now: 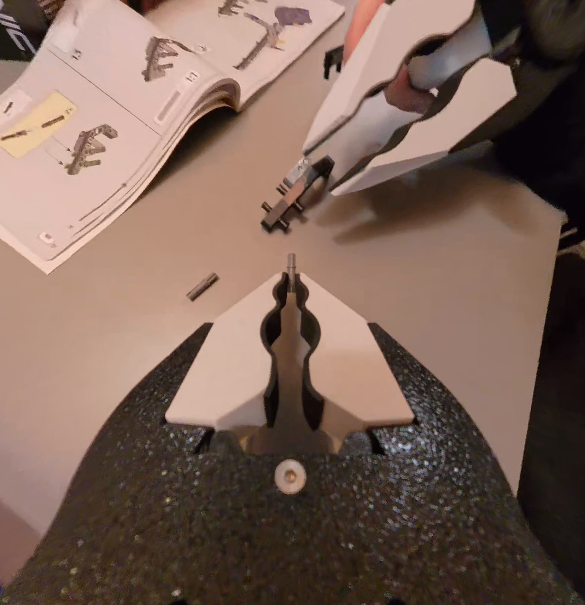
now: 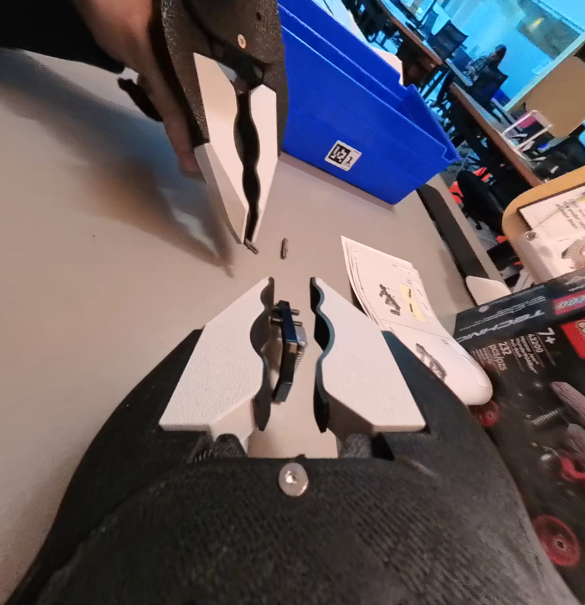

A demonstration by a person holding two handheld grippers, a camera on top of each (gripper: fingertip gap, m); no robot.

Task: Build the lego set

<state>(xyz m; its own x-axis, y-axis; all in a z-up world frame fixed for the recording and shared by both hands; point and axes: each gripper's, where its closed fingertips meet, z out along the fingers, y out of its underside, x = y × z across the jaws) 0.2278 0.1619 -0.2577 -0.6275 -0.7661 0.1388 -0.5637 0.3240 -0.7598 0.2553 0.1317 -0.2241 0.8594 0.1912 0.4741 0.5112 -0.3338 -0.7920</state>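
My left gripper [image 1: 291, 275] is shut on a small grey pin [image 1: 291, 263] whose tip sticks out past the fingertips, low over the grey table [image 1: 415, 278]. A black lego beam assembly [image 1: 286, 204] with side pins and a light grey piece lies on the table just ahead of it. My right gripper [image 2: 291, 282] is open, its fingers on either side of this assembly [image 2: 289, 340], which lies between them. The right gripper also shows in the left wrist view [image 1: 320, 173]. A second grey pin [image 1: 202, 286] lies loose on the table, also in the right wrist view [image 2: 284, 247]. The left gripper appears there too [image 2: 248, 240].
An open instruction booklet [image 1: 104, 114] lies at the far left; it also shows in the right wrist view [image 2: 399, 314]. A blue bin [image 2: 350, 108] stands behind the left gripper. The set's black box [image 2: 530, 360] is at the right. A small black part [image 1: 332, 60] lies beyond the right gripper.
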